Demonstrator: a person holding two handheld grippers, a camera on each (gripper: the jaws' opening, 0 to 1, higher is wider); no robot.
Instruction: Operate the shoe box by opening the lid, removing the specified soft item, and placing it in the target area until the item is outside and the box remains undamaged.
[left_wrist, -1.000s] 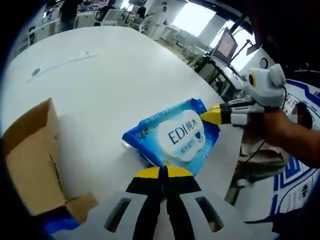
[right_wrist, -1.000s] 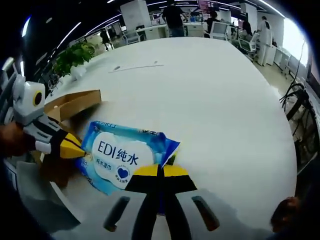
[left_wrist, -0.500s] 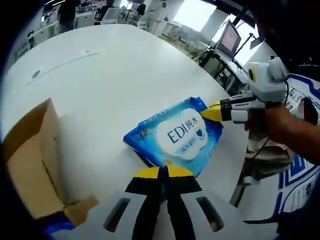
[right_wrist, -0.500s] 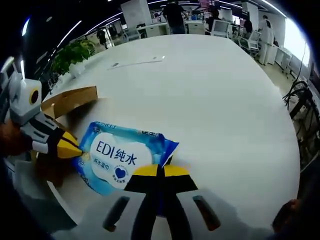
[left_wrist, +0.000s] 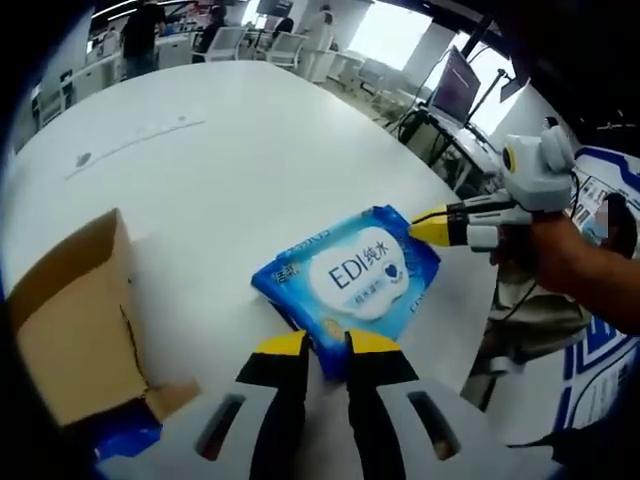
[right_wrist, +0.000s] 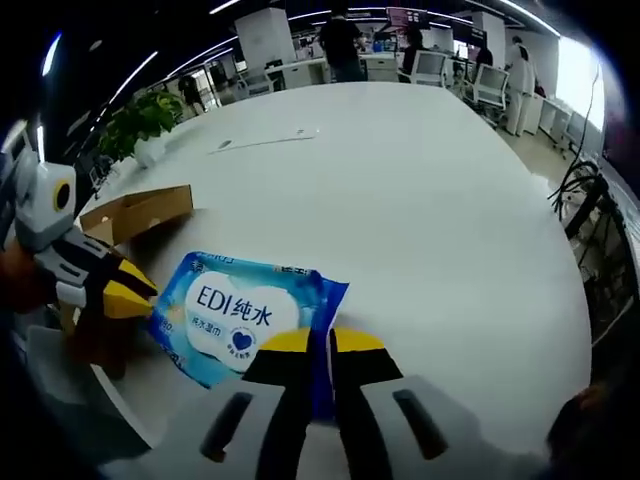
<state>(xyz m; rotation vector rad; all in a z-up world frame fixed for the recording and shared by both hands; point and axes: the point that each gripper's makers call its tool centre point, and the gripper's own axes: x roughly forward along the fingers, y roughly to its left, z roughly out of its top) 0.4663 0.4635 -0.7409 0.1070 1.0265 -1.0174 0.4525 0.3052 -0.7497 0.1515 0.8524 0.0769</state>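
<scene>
Since the earlier frames both grippers have loosened: the yellow tips that were pressed together on the edges of the pack now stand a little apart. In the left gripper view the left gripper (left_wrist: 325, 345) rises from the bottom centre with its jaws released, and a corner of the blue wipes pack (left_wrist: 352, 272) lies in the gap between the tips. The pack rests flat on the white table (left_wrist: 220, 170), in the middle of the frame, with its white label up. The right gripper (left_wrist: 425, 222) comes in from the right, held by a hand (left_wrist: 545, 255), and its yellow tip is at the far edge of the pack. The open cardboard box (left_wrist: 75, 320) stands at the lower left, apart from the pack. In the right gripper view the right gripper (right_wrist: 321, 343) is at the bottom centre, jaws slightly parted around the near edge of the pack (right_wrist: 240, 310), which lies on the table (right_wrist: 420, 190) at the lower left of centre. The left gripper (right_wrist: 125, 295) enters from the left edge, its tip just at the pack's side. The box (right_wrist: 140, 212) is behind it at the left, and a plant (right_wrist: 140, 118) stands at the upper left.
</scene>
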